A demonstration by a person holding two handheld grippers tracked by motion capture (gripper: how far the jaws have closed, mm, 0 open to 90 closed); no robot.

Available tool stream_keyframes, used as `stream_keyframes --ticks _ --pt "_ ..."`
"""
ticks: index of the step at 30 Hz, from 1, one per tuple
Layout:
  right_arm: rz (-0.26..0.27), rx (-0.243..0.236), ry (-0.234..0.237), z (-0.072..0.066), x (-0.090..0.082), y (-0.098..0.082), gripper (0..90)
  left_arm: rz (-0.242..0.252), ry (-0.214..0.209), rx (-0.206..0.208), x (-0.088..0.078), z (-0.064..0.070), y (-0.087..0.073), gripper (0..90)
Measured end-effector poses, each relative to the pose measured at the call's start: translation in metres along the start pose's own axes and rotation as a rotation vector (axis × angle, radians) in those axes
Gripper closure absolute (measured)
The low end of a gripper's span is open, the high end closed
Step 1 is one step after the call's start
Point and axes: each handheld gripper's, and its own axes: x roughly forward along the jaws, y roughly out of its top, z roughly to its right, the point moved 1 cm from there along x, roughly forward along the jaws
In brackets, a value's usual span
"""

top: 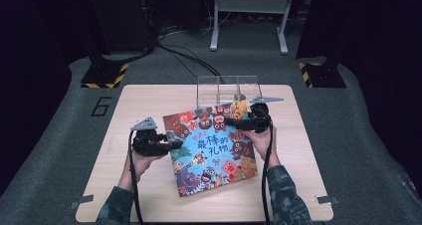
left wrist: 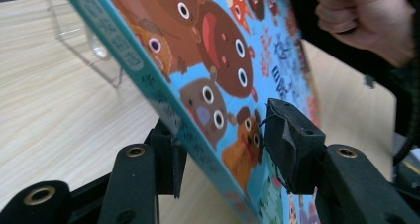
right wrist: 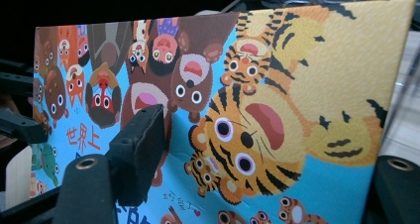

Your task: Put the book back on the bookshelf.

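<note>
Item: picture book [top: 211, 148], hard cover, printed with cartoon animals on blue ground and red and dark lettering. It is found near the middle of the bench [top: 124, 185], skewed to the bench edges, one corner turned toward the near edge and the opposite corner toward the far edge. In the left gripper view the book [left wrist: 218, 80] is seen raised clear of the bench top [left wrist: 54, 110], tilted, with its teal spine toward the camera.

Left gripper [top: 171, 144]: held in a hand [top: 137, 163] entered from the near edge, toward the left edge of the bench. The book's left edge is taken between its jaws; one pad is set under the cover, the other lies against the printed face [left wrist: 292, 144]. The book is judged to be gripped.

Right gripper [top: 230, 121]: held in a hand [top: 259, 138] at the book's far right corner. One pad [right wrist: 141, 154] is seen pressed on the printed cover [right wrist: 277, 120]; the other jaw is placed behind the book's edge at the lower right of that view. The book is judged to be gripped here also. This hand [left wrist: 366, 21] is recorded again in the left gripper view, beyond the book.

Clear plastic stand [top: 228, 90]: set at the far edge of the bench, just behind the book's far corner. Whether it is touched by the book cannot be told.

Beyond the bench: grey floor [top: 59, 125], dark cables [top: 184, 56], a metal frame [top: 249, 16].
</note>
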Motion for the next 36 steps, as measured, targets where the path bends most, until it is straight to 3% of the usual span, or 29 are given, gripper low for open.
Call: stream_keyframes --ticks 4,11,21,31,36 --pt "0.013 -0.043 0.023 -0.007 0.005 0.003 29.6 0.001 -0.025 -0.033 0.001 0.001 -0.001 54.9" --pt "0.016 -0.043 0.026 -0.01 0.009 0.005 29.2 0.006 -0.01 -0.01 -0.004 0.0 -0.001 56.4" --pt "0.022 -0.067 0.049 -0.013 0.007 0.007 28.8 0.014 -0.034 0.025 -0.012 0.002 0.0 60.8" --pt "0.036 -0.099 0.075 -0.014 0.0 0.007 33.4 0.004 -0.046 0.034 -0.017 0.004 0.0 62.5" --pt "0.043 -0.116 0.083 -0.016 -0.004 0.007 35.8 -0.002 -0.039 0.058 -0.02 0.004 0.002 63.2"
